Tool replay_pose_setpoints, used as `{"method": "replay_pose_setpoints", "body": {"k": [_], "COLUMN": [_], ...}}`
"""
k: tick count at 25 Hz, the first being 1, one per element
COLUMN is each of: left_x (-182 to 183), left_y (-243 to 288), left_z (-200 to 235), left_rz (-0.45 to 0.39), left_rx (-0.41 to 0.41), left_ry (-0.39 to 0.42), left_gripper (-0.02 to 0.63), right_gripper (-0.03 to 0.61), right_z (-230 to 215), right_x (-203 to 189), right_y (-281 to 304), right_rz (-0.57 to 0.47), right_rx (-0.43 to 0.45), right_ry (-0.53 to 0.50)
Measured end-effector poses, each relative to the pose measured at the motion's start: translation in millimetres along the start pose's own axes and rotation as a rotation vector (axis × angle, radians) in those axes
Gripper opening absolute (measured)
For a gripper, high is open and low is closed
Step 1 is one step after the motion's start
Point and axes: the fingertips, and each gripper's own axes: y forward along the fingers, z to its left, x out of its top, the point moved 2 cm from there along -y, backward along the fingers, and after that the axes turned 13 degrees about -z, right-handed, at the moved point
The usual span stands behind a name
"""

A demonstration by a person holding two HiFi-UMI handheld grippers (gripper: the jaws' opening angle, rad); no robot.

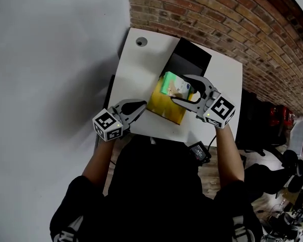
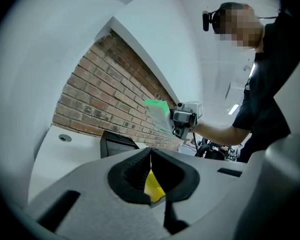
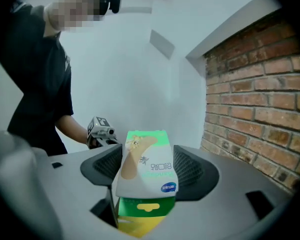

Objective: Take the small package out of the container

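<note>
Right gripper (image 3: 149, 165) clamps the bandage-pictured, Chinese-lettered small package (image 3: 146, 154) above the yellow container (image 1: 164, 109); left gripper (image 2: 151, 171) pinches its edge.

Clamped upright between right gripper's (image 3: 149, 165) pads: green-and-white package (image 3: 145, 156). Just beneath, yellow container (image 3: 137, 228). Behind at left, left gripper (image 3: 101, 130) in a hand; at right, brick wall (image 3: 255, 104).
</note>
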Motion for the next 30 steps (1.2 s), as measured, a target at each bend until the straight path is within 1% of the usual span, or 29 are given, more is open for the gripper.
{"method": "replay_pose_setpoints", "body": {"k": [7,12,18,24,30], "left_x": [29,48,71,82,80], "left_y": [12,25,34,33,34], "left_z": [-14,-32,-55,-80,-103], "left_rz": [-0.011,-0.04,-0.074,-0.074,-0.07], "left_rx": [-0.037,-0.055,-0.062,-0.048,-0.044], "left_ry": [0.071,0.11,0.16,0.188,0.195], "left_gripper": [0.015,0.015,0.015,0.015,0.015], "right_gripper": [0.324,0.324,0.324,0.324,0.324], "right_z": [3,9,17,33,50], "right_x": [36,47,61,70,70], "right_y": [-40,-72,-118,-152,-178], "right_rz": [-0.176,-0.299,-0.476,-0.549,-0.662], "right_rx": [-0.081,-0.121,-0.152,-0.163,-0.167], "right_ry": [0.02,0.06,0.17,0.179,0.242]}}
